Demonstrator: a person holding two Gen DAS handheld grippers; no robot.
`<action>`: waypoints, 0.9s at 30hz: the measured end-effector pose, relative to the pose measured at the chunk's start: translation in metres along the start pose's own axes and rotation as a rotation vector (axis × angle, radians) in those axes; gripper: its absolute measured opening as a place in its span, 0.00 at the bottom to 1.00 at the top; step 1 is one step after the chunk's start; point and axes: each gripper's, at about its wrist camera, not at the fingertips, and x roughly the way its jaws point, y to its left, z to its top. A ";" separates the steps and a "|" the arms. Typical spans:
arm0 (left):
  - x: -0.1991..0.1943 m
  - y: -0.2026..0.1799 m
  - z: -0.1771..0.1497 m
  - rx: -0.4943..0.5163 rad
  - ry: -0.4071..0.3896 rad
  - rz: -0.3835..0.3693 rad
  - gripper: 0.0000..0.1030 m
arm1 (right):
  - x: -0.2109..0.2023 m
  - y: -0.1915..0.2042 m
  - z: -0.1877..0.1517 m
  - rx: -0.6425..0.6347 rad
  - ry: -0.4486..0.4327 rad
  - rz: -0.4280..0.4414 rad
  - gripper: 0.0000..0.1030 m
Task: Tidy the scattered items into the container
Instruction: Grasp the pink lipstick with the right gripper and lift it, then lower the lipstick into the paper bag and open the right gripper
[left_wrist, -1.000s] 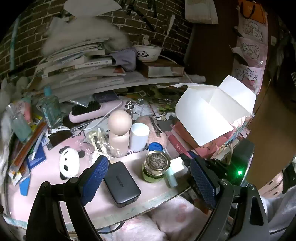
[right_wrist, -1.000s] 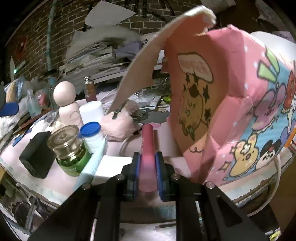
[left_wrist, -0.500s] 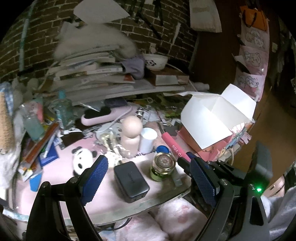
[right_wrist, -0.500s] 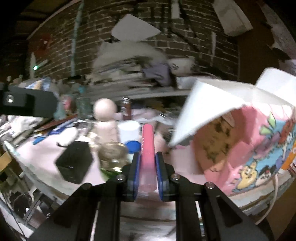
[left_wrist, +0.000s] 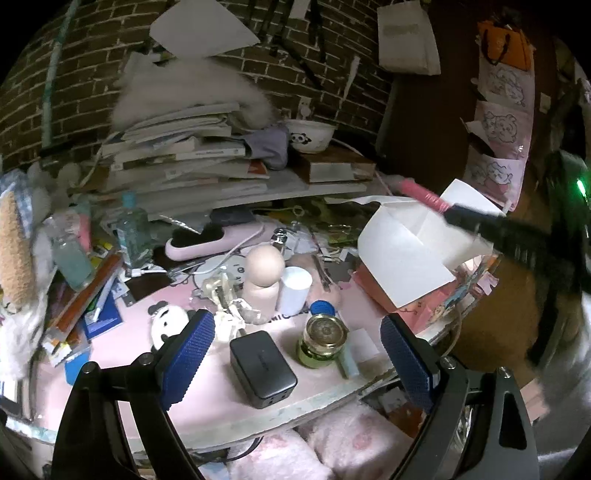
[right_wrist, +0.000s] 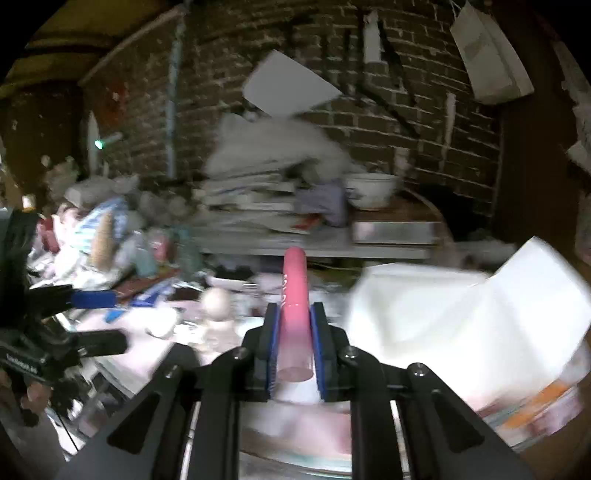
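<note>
My right gripper (right_wrist: 294, 332) is shut on a pink tube (right_wrist: 294, 291), which sticks forward between the blue pads, high above the table. In the left wrist view the same pink tube (left_wrist: 421, 192) and the right gripper (left_wrist: 458, 216) hang over the pink cartoon box (left_wrist: 417, 291) with its white flaps (left_wrist: 402, 254) up. My left gripper (left_wrist: 295, 350) stands open above the table's front edge, nothing between its fingers. Below it lie a black charger (left_wrist: 263, 363), a green jar with a gold lid (left_wrist: 322, 341), a white block (left_wrist: 360, 345) and a panda toy (left_wrist: 168, 323).
A wooden doll (left_wrist: 264, 275), a white cup (left_wrist: 293, 290), a pink brush (left_wrist: 212, 238), bottles (left_wrist: 131, 229) and pens crowd the pink mat. Stacked books (left_wrist: 184, 162) and a panda bowl (left_wrist: 310, 136) stand behind, against the brick wall. Pink fluffy cushions (left_wrist: 314, 446) lie under the table edge.
My right gripper has lifted the pink tube off the table to above the box's flaps. The left gripper has drawn back a little and stayed open.
</note>
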 end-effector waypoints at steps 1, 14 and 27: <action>0.001 -0.001 0.000 0.000 0.000 -0.004 0.87 | -0.001 -0.011 0.007 -0.006 0.034 -0.016 0.13; 0.016 -0.007 0.000 -0.008 0.030 -0.005 0.87 | 0.082 -0.076 0.013 -0.103 0.648 -0.072 0.13; 0.039 0.006 -0.007 -0.064 0.057 -0.022 0.87 | 0.161 -0.093 -0.019 -0.133 1.016 -0.111 0.13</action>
